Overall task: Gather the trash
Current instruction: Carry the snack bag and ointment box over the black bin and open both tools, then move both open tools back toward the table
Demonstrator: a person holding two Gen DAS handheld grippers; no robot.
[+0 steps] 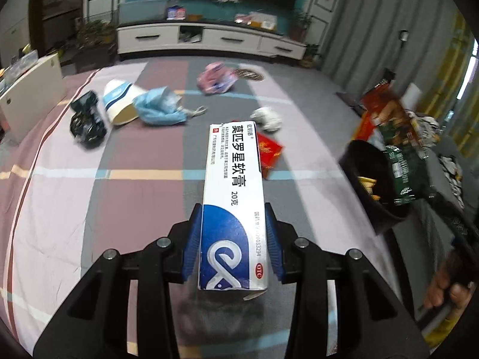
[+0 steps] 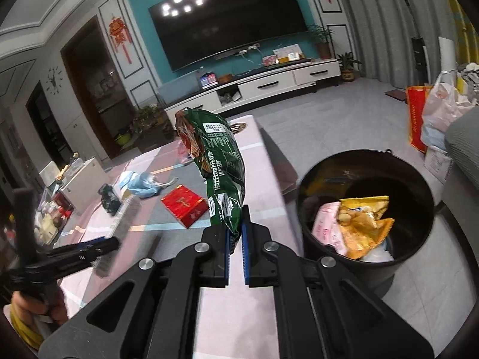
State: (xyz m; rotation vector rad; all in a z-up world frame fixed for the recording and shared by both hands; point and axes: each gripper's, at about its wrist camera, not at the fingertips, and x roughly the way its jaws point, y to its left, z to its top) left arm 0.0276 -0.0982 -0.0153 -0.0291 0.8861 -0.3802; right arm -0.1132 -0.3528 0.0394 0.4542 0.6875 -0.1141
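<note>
My left gripper [image 1: 233, 212] is shut on a long white and blue ointment box [image 1: 233, 173], held above the striped table cover [image 1: 60, 197]. My right gripper [image 2: 236, 224] is shut on the lower end of a green wafer bag [image 2: 221, 161], which stands up just left of the black bin [image 2: 419, 179]. In the bin lie a yellow snack bag [image 2: 362, 221] and a pink wrapper [image 2: 324, 224]. On the cover lie a red packet [image 1: 269, 152], a crumpled white tissue [image 1: 268, 118], a pink wrapper [image 1: 215, 79] and a light blue mask [image 1: 158, 107].
A blue and white paper cup [image 1: 119, 101] and a black object [image 1: 86, 119] lie at the left of the cover. The bin [image 1: 368, 185] stands off its right edge. A white TV cabinet [image 1: 209, 39] is beyond; bags [image 2: 440, 110] stand at far right.
</note>
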